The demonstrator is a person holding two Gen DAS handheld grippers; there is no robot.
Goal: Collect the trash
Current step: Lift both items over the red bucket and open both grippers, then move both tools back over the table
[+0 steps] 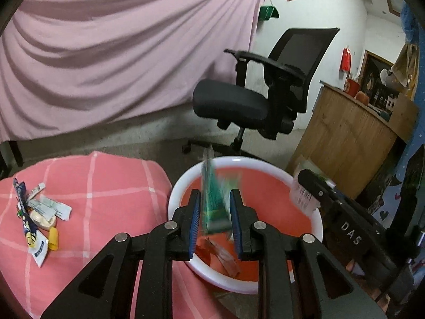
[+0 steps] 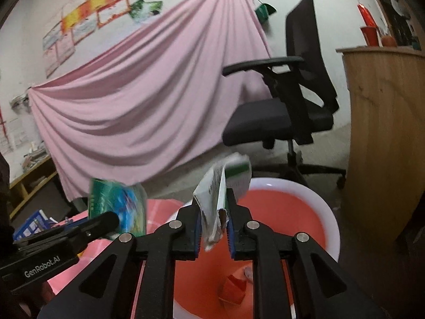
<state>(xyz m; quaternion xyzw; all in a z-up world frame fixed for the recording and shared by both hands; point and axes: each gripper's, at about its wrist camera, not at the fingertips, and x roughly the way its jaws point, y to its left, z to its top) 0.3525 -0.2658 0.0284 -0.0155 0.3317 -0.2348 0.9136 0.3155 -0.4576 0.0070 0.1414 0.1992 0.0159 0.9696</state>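
Note:
My left gripper (image 1: 214, 222) is open over a white basin with a red inside (image 1: 265, 204). A blurred green wrapper (image 1: 213, 199) hangs between its jaws, not pinched. My right gripper (image 2: 213, 224) is open above the same basin (image 2: 292, 212), with a crumpled white and green wrapper (image 2: 215, 199) loose between its jaws. Orange and brown scraps (image 1: 223, 255) lie in the basin, and they also show in the right wrist view (image 2: 233, 288). The left gripper and its green wrapper (image 2: 117, 204) appear at the left of the right wrist view.
A pile of wrappers and small trash (image 1: 39, 218) lies on the pink checked cloth (image 1: 106, 186) to the left. A black office chair (image 1: 255, 98) stands beyond the basin. A wooden counter (image 1: 345, 143) is at the right. A pink sheet (image 1: 119, 53) hangs behind.

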